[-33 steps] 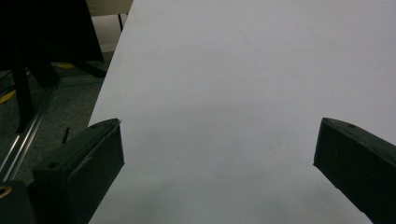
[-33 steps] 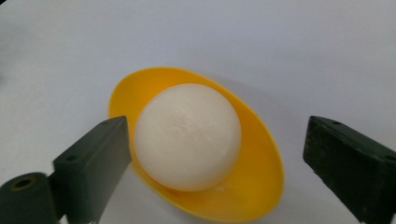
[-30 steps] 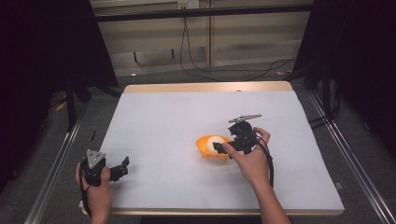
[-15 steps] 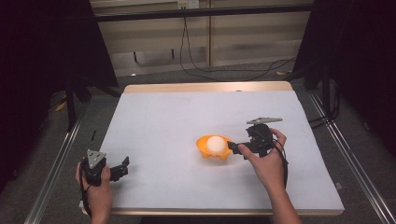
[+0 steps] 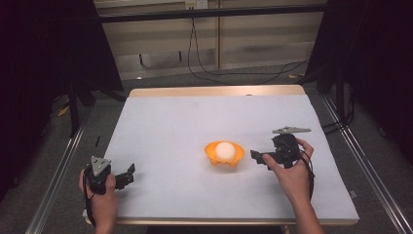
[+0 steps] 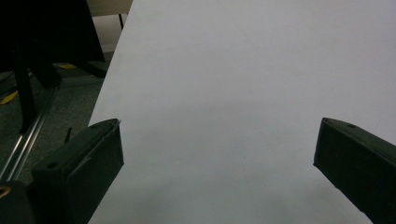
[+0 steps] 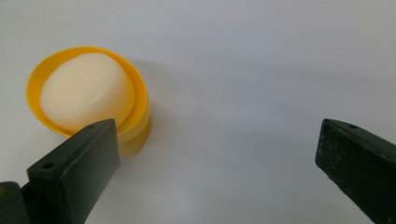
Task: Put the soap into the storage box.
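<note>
An orange bowl stands near the middle of the white table, with a pale cream ball resting inside it. My right gripper is just right of the bowl, a short gap away, jaws spread wide with nothing between them. In the right gripper view the bowl and ball sit at upper left beyond the left jaw. My left gripper rests open near the table's front left corner; in its own view the bare table lies between the jaws.
The table's left edge drops to a dark floor with a metal rail. Cables lie on the floor behind the table. Black curtains flank both sides. Bare table surface stretches behind and around the bowl.
My right gripper has drawn back to the right, away from the bowl, leaving the ball in it. The left gripper has stayed put.
</note>
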The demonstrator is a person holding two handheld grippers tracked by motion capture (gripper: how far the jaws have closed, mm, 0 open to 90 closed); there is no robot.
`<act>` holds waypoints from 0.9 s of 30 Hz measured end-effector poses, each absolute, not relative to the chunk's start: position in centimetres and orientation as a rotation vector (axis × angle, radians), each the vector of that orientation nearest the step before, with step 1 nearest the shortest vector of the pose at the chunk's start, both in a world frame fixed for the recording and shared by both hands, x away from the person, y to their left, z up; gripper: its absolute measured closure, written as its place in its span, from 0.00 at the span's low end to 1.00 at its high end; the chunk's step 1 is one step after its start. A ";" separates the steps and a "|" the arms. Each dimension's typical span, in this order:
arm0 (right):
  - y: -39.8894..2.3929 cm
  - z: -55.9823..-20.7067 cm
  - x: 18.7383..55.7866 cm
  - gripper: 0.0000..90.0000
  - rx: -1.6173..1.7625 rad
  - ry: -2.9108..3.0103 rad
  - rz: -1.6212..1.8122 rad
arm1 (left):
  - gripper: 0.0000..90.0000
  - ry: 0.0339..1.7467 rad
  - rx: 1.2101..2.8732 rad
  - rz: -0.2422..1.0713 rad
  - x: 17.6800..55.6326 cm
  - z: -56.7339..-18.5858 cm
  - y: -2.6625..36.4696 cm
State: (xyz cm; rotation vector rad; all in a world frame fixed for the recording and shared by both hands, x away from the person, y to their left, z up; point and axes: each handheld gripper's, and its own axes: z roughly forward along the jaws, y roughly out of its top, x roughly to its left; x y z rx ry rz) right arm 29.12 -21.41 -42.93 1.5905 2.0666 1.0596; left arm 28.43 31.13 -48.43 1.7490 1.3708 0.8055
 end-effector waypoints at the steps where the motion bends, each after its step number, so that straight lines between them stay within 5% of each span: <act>1: -21.9 -43.1 28.9 0.00 1.605 2.061 1.054 | 0.01 1.370 1.750 0.807 28.4 -48.4 31.1; 27: -28.0 -44.7 26.5 0.00 1.685 1.964 1.012 | 0.02 1.374 1.736 0.796 28.4 -48.4 31.2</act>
